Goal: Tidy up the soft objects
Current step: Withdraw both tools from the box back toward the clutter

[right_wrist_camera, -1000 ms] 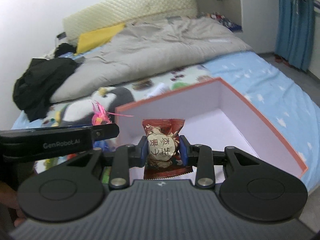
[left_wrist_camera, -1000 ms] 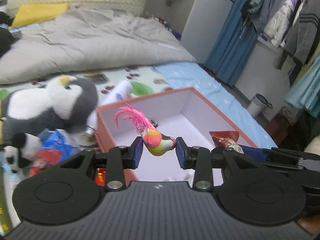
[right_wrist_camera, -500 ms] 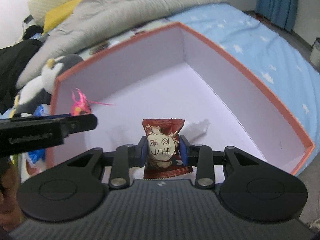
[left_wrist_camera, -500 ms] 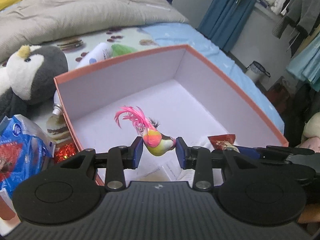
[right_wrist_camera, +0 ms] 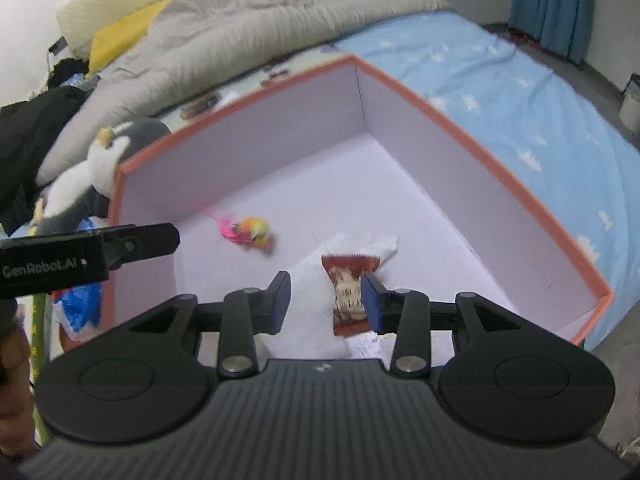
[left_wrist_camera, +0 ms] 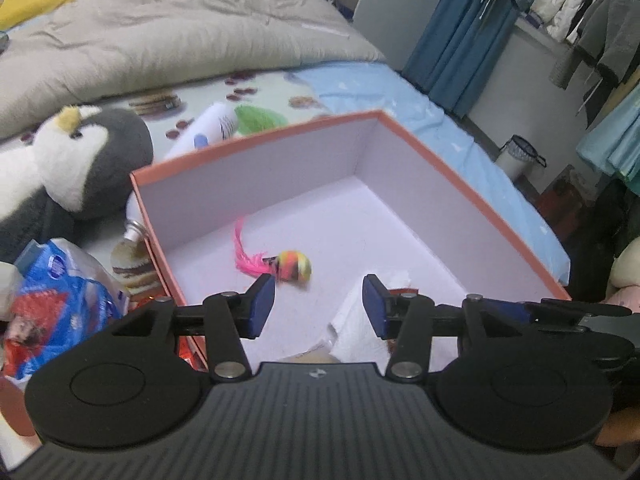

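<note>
I see both claws opening over the smooth, orange-rimmed cardboard box (left_wrist_camera: pixel 460 184): my left claw (left_wrist_camera: pixel 319 306) empty, the feathered toy (left_wrist_camera: pixel 294 266) lying loose below. Only the right wrist view shows my right claw (right_wrist_camera: pixel 326 302) with the crinkly red snack packet (right_wrist_camera: pixel 348 292) between its pads, blurred, against one pad only.

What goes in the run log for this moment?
left gripper: jaws opening, nothing between | feather toy: in box | right gripper: jaws opening, snack packet between

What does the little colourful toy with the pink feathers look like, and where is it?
The feather toy is a small round ball striped orange, yellow and pink, with a tuft of bright pink feathers curving out to one side. It looks soft and is slightly blurred. It is inside the box, on the pale floor near the left wall, with no gripper touching it.
</note>
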The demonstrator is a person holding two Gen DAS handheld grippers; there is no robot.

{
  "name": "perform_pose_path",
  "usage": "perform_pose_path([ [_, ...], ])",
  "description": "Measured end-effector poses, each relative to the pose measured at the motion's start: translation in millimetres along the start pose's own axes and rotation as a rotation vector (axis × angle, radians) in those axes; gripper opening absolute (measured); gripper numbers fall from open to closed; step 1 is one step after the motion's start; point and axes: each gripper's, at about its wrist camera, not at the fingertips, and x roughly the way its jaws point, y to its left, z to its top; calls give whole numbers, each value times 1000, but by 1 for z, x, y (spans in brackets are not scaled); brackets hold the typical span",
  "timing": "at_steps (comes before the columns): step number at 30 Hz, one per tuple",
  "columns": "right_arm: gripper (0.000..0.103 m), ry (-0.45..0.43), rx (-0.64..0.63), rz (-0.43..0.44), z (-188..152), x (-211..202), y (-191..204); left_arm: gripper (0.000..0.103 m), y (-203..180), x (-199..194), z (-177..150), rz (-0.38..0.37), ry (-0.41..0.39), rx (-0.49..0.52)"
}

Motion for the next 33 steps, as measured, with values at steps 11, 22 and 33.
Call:
perform_pose_path([
  [11,42,-140,-53,47,-3,-71,38,55,-3,-95,-13,11,-149,-7],
  [22,42,-234,-93,96,-37,-129,79,55,8,-185,-58,38,-269,-2],
  [33,42,-252,-139,142,-86,-159,116,55,33,-240,-128,96,-277,-40],
])
